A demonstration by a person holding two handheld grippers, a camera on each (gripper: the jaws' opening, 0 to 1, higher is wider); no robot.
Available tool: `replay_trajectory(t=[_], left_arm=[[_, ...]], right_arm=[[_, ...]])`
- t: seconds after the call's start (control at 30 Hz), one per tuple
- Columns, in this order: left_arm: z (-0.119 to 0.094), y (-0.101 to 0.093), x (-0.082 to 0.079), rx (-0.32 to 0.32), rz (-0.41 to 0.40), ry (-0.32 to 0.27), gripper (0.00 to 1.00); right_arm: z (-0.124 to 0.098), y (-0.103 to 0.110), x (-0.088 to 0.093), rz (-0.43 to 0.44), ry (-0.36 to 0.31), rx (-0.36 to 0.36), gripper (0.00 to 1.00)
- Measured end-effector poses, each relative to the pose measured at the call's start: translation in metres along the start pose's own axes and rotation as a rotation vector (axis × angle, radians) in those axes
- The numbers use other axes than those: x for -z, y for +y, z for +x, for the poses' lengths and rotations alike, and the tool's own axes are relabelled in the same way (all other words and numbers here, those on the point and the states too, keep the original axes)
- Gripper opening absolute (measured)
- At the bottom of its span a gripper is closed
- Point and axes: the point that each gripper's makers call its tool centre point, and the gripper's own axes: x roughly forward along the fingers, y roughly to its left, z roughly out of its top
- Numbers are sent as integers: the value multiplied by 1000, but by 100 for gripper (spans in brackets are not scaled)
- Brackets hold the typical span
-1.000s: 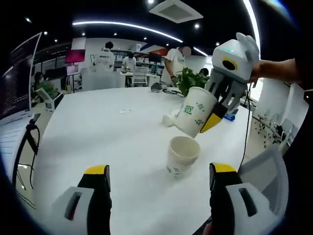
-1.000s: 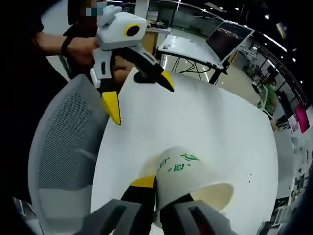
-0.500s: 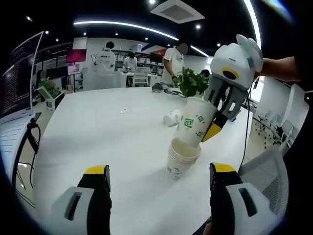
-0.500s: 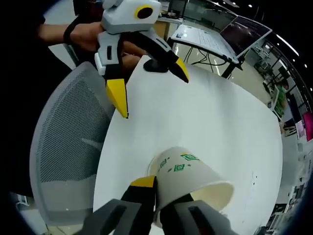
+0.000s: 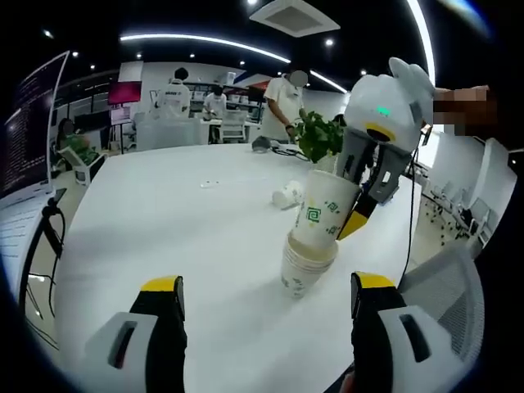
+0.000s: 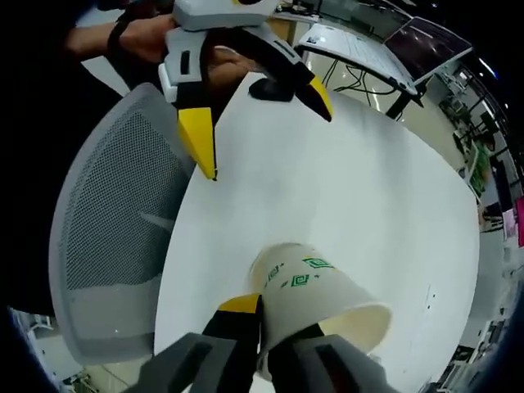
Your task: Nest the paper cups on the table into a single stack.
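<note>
Hanging just above the stack (image 5: pixel 304 266), the cup (image 5: pixel 322 214) in the right claw (image 5: pixel 361 196) (clamped on its rim) leans slightly off-axis; left claw (image 5: pixel 266 299) gapes empty.

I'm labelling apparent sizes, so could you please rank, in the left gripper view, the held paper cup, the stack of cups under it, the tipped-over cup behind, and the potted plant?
1. Held paper cup and stack of cups: alike, unranked.
2. Potted plant, though farther away.
3. Tipped-over cup, also farther.

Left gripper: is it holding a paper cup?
No: the left gripper stands open and empty, short of the stack.
</note>
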Motion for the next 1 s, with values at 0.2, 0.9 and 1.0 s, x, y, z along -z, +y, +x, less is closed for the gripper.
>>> replay_trajectory(t=[0.2, 0.9, 1.0], left_arm=[[0, 2, 0, -2, -5, -3, 81], [-1, 0, 2, 3, -23, -10, 81], [-1, 0, 2, 3, -24, -9, 81]], right_arm=[[2, 1, 1, 1, 31, -17, 0], [19, -8, 6, 0, 74, -43, 1], [19, -8, 8, 4, 79, -45, 1]])
